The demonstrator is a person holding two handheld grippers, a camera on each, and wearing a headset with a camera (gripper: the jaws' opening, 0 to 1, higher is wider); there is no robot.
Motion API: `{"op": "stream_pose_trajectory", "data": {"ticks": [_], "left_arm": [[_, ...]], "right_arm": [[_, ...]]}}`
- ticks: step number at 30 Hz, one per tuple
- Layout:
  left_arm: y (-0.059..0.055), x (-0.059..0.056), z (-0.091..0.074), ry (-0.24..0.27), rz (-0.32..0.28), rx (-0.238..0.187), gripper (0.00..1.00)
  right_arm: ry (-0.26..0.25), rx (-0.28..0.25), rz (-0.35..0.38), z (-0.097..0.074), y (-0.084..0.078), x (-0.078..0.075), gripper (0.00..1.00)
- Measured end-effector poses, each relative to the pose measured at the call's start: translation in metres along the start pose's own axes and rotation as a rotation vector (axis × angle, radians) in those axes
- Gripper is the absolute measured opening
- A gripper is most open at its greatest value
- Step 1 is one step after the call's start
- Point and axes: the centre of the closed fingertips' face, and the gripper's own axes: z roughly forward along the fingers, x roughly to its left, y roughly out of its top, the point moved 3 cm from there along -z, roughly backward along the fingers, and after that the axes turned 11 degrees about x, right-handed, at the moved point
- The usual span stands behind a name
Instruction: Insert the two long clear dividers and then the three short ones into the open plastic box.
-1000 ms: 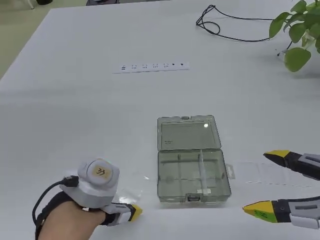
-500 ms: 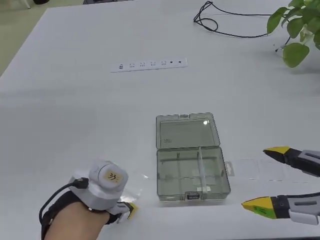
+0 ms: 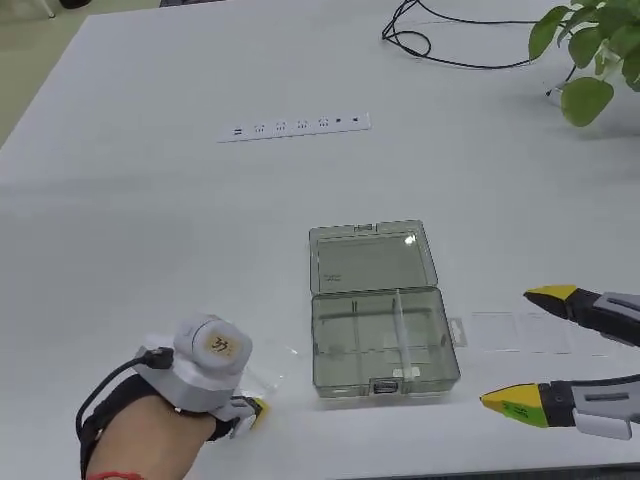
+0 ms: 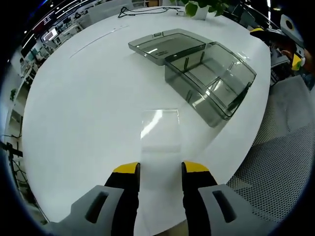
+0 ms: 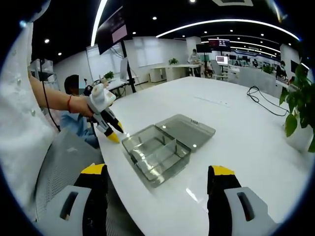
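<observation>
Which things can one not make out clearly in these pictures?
Head view: how far the left gripper stands open; the hand covers its jaws.
Head view: how many clear dividers lie right of the box; faint, transparent edges.
Left gripper view: whether the divider ahead is one sheet or several; transparent.

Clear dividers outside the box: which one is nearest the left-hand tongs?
The clear divider lying flat just ahead of the left tongs; the other dividers lie right of the box.
</observation>
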Motion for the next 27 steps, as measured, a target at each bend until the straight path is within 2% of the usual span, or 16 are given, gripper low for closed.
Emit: {"op": "stream_pose_trajectory", "data": {"ticks": [4, 12, 22, 25, 27], "left_arm": [[0.0002, 0.0001, -0.0002, -0.010, 0.017, 0.016, 0.32], [0.0009, 0.0019, -0.0012, -0.046, 0.007, 0.035, 0.32], [0.0002, -0.0016, -0.0032, -0.102, -0.040, 0.006, 0.31], [-0.0001, -0.0027, -0.0036, -0.138, -0.086, -0.015, 0.31], [-0.0019, -0.0022, -0.0037, -0.139, -0.089, -0.016, 0.31]], "right_arm": [[-0.006, -0.003, 0.002, -0.0011, -0.0006, 0.0000, 0.84], [-0.008, 0.000, 0.006, -0.0031, -0.0041, 0.0015, 0.84], [-0.010, 0.003, 0.005, -0.0034, -0.0044, 0.0036, 0.84], [-0.006, 0.011, -0.002, -0.0023, -0.0040, 0.0049, 0.84], [-0.004, 0.012, -0.006, -0.0019, -0.0029, 0.0056, 0.84]]}}
